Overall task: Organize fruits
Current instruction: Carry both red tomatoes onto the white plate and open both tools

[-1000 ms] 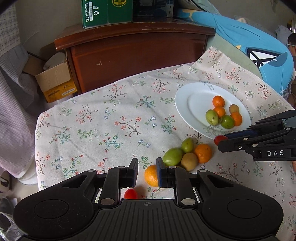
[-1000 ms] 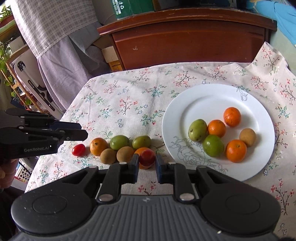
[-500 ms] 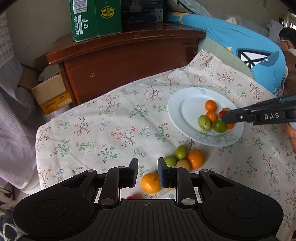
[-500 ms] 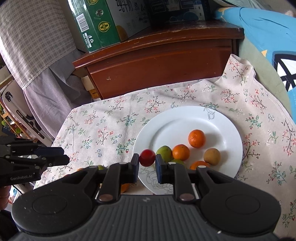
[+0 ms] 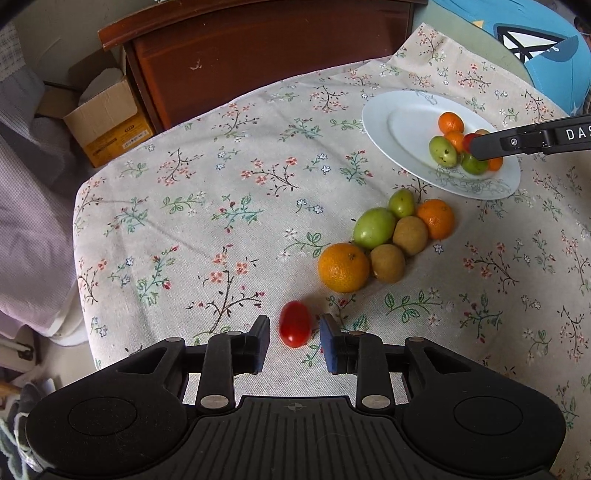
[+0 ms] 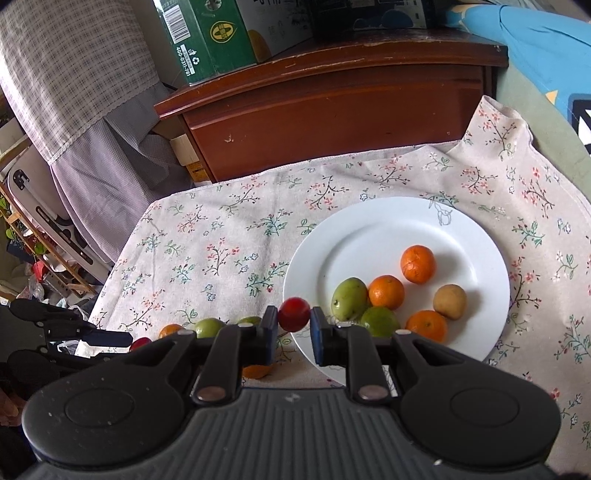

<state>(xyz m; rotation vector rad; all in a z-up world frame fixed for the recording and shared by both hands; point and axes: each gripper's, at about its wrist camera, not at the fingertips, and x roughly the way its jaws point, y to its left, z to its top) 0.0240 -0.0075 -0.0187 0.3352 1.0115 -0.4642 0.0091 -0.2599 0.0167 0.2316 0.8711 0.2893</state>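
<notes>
A small red tomato (image 5: 294,328) lies on the flowered cloth between the fingers of my left gripper (image 5: 295,343). Its jaws are opening and a gap shows on each side of the tomato. Just beyond it sit an orange (image 5: 343,267), a green fruit (image 5: 373,227) and brown fruits (image 5: 388,263) in a cluster. My right gripper (image 6: 294,325) is shut on a round red fruit (image 6: 294,314) above the near-left rim of the white plate (image 6: 369,221). On the plate lie oranges (image 6: 417,264), green fruits (image 6: 349,299) and a brown one (image 6: 449,301). The right gripper (image 5: 480,146) also shows over the plate (image 5: 388,122).
A dark wooden cabinet (image 5: 258,55) stands behind the table, with a green carton (image 6: 210,33) on top and an open cardboard box (image 5: 107,122) beside it. The cloth's edge (image 5: 79,229) drops off at the left. A blue cushion (image 5: 535,48) lies at the far right.
My left gripper came down so the tomato now lies between its jaws, which have widened. My right gripper carried the red fruit from beside the fruit cluster to the plate.
</notes>
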